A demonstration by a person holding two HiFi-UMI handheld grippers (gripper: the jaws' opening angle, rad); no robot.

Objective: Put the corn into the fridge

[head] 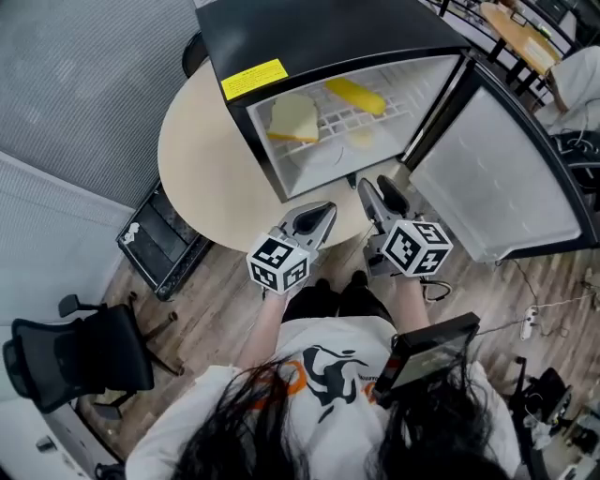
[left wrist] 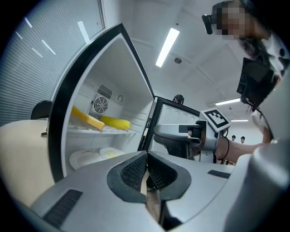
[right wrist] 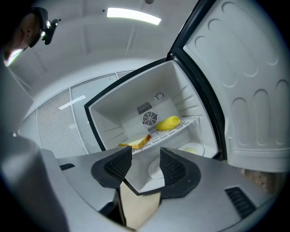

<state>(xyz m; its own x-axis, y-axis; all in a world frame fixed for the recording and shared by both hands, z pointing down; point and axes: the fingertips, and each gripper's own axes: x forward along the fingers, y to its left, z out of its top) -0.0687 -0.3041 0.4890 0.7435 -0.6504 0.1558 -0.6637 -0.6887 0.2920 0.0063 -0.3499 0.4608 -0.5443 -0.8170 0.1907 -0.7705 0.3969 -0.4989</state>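
Note:
The yellow corn (head: 354,95) lies on the wire shelf inside the open black mini fridge (head: 309,28), at the shelf's right; it also shows in the left gripper view (left wrist: 115,122) and the right gripper view (right wrist: 167,123). My left gripper (head: 314,220) hangs in front of the fridge's opening, its jaws shut with nothing between them (left wrist: 146,170). Beside it, nearer the door, my right gripper (head: 377,192) points into the fridge, open and empty (right wrist: 145,165). Both are well short of the shelf.
A slice of bread (head: 292,118) lies on the same shelf, left of the corn. White plates (right wrist: 192,148) sit on the fridge floor. The door (head: 497,169) stands swung out to the right. The fridge rests on a round beige table (head: 202,159). A black chair (head: 75,361) stands at lower left.

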